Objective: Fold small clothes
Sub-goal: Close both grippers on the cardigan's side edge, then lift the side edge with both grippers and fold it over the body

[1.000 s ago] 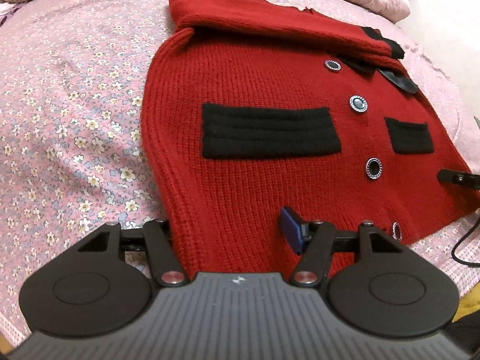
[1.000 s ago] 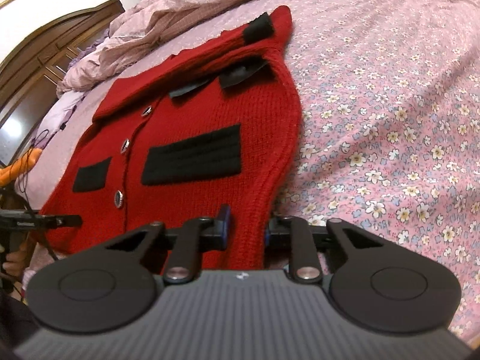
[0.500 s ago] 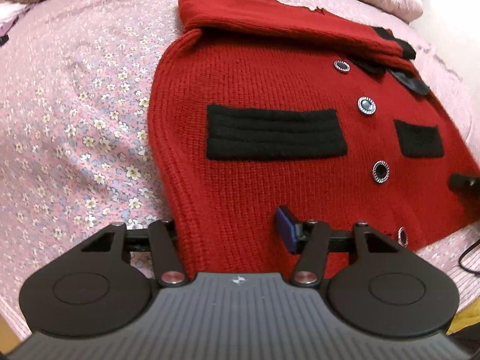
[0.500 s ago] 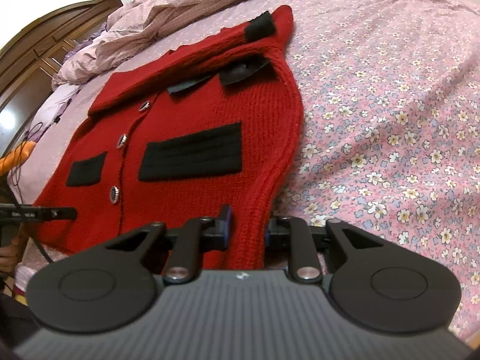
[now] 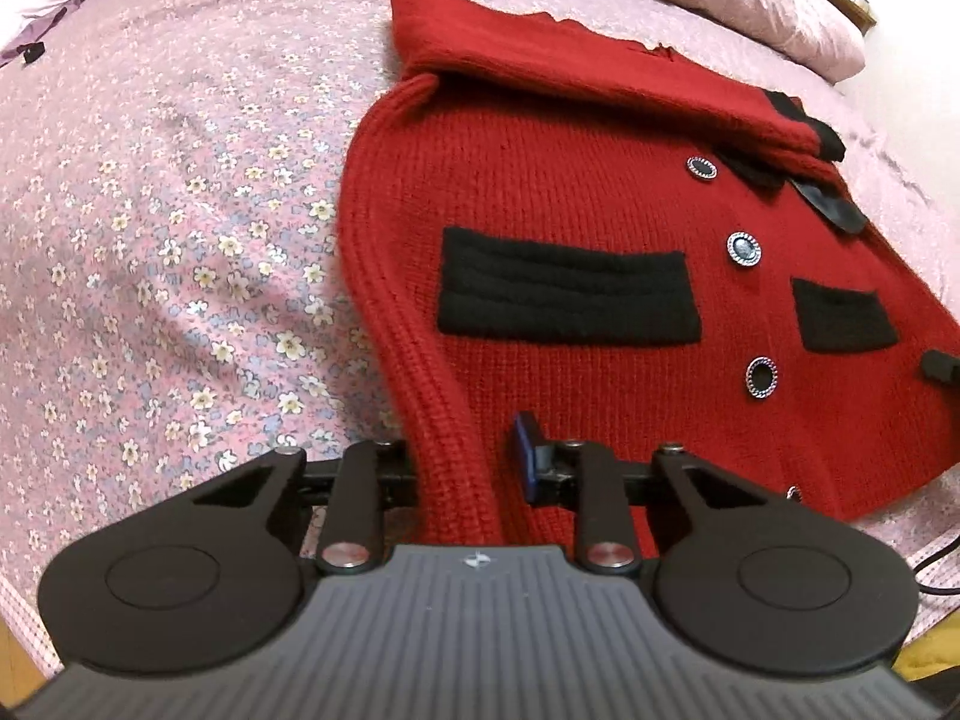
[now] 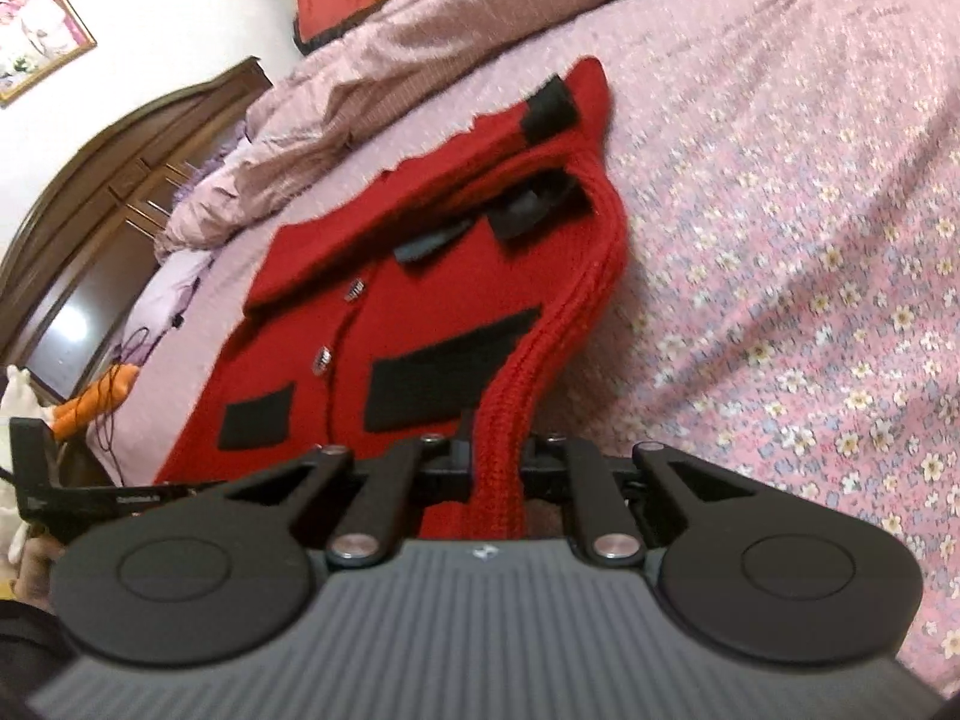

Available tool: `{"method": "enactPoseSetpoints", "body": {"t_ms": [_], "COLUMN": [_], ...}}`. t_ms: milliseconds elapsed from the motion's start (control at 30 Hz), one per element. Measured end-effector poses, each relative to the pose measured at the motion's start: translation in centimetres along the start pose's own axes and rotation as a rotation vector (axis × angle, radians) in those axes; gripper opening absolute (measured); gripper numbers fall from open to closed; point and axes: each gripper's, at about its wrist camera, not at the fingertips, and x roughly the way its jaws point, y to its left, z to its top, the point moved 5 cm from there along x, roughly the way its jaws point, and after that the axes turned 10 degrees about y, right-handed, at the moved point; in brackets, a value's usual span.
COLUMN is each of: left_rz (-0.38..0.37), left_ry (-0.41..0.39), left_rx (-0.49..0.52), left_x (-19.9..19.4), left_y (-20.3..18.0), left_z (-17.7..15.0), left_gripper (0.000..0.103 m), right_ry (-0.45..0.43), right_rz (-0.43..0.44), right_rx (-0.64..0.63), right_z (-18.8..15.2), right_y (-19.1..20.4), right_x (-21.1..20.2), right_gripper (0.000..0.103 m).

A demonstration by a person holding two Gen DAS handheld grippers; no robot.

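Note:
A red knit cardigan [image 5: 588, 192] with black pocket flaps and silver buttons lies front-up on the floral bedspread [image 5: 150, 252], its sleeves folded across the top. My left gripper [image 5: 462, 468] is shut on the hem's left corner, whose ribbed edge rises between the fingers. In the right wrist view the cardigan [image 6: 420, 312] shows again. My right gripper [image 6: 495, 468] is shut on the hem's right corner and has lifted that edge off the bed.
A pink quilt [image 6: 420, 60] is bunched at the bed's far side. A dark wooden headboard [image 6: 90, 228] stands at the left of the right wrist view. A black cable [image 5: 936, 564] lies by the bed's near edge.
Both grippers have closed further on the hem corners and risen. The right gripper has lifted its edge clearly and tilted. The cardigan's lower edge now rises off the bedspread.

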Motion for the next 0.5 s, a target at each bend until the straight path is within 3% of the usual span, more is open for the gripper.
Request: {"method": "enactPoseSetpoints", "body": {"t_ms": [167,333,500], "left_rz": [-0.036,-0.094,-0.167], "left_ry": [-0.021,-0.063,-0.114], "left_rx": [-0.036,-0.064,-0.109], "left_x": [-0.5,-2.0,-4.1], "left_y": [0.1,-0.3,-0.7], "left_z": [-0.1,0.0,1.3], "left_gripper": [0.029,0.015,0.012], "right_ry": [-0.019,-0.053,-0.087], "right_rz": [0.028,0.088,0.162], "right_rx": [0.011,0.075,0.125], "right_z": [0.3,0.5,1.1], "right_y": [0.5,0.3,0.1], "right_x": [-0.1,-0.5,-1.1], "right_gripper": [0.012,0.012,0.011]}}
